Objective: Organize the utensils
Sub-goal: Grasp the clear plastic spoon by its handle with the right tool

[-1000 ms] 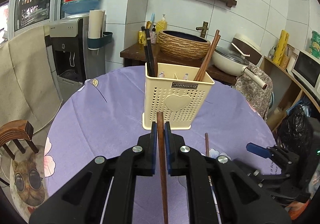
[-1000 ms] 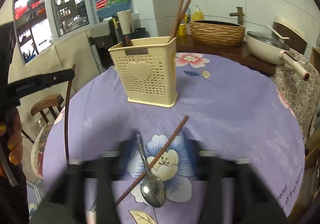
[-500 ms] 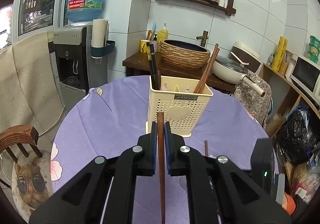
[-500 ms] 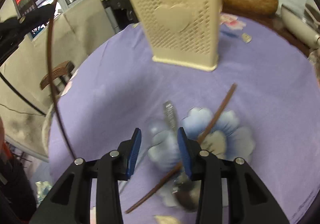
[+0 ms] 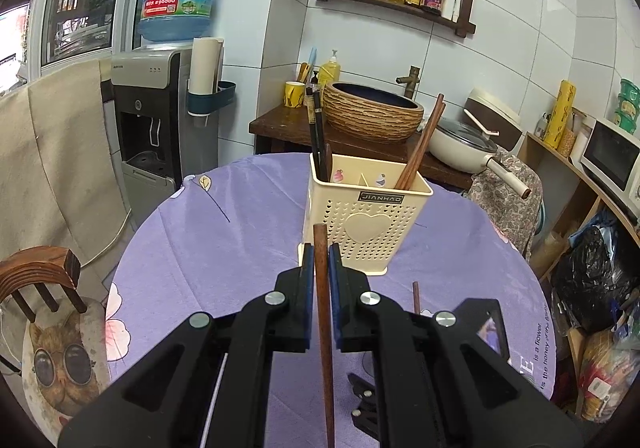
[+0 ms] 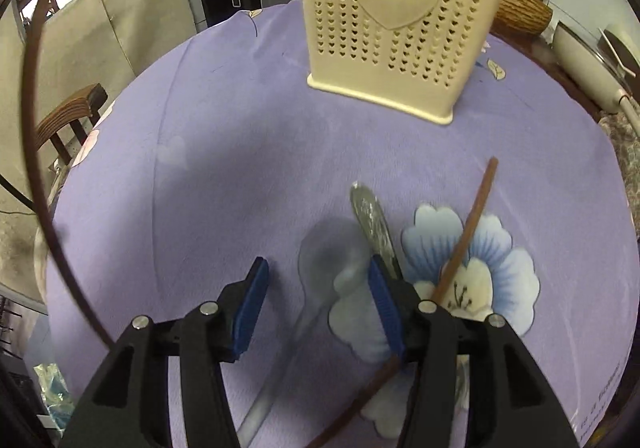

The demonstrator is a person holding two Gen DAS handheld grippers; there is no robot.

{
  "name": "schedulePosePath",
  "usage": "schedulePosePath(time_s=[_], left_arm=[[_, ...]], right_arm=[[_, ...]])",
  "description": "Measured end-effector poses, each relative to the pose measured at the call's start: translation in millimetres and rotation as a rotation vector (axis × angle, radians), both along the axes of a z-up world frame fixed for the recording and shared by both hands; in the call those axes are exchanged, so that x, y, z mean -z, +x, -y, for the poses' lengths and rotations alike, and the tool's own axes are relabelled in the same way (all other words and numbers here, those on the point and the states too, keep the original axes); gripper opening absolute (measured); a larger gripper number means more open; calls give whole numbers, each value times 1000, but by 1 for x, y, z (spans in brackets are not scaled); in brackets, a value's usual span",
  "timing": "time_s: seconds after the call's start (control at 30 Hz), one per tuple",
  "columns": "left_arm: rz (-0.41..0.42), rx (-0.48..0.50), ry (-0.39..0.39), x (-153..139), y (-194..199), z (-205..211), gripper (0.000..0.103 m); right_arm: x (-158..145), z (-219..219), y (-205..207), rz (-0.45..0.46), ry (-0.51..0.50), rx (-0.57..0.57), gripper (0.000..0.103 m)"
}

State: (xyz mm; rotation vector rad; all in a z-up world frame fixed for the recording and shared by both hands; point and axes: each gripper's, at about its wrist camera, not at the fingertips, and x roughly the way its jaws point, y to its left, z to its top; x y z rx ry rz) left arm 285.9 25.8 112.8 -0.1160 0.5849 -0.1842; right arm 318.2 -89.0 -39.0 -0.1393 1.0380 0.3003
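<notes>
My left gripper [image 5: 320,260] is shut on a brown wooden chopstick [image 5: 323,312], held above the table in front of the cream utensil holder [image 5: 360,224]. The holder has black chopsticks [image 5: 318,136] at its left and brown chopsticks [image 5: 420,148] at its right. My right gripper [image 6: 318,288] is open, low over the purple tablecloth [image 6: 224,152]. A metal spoon [image 6: 374,224] lies beside its right finger [image 6: 384,304]; a second brown chopstick [image 6: 468,232] lies just right of that. The holder [image 6: 400,24] stands beyond. The held chopstick shows as a curved line at the left edge [image 6: 32,128].
The round table [image 5: 224,248] has a wooden chair [image 5: 36,276] at its left. A water dispenser [image 5: 160,120], a woven basin [image 5: 372,112] and a pan [image 5: 464,144] stand behind. Shelves and bags are at the right.
My right gripper has dropped low towards the spoon and the loose chopstick on the cloth. My left gripper has risen a little with its chopstick.
</notes>
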Motion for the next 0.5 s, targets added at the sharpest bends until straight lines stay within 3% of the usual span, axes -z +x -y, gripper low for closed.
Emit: schedulePosePath(time_s=[0.13,0.33,0.5], left_arm=[[4,2,-1,0,-2,-1,7],[7,3,-2,-1,-3,-2,7],[15,8,-2,-4,-8,-2,7]], right_arm=[[1,3,4,21,1,1,35],[-5,11,3,23,70,-26,34],[-43,29,-20,133,148,-47,34]])
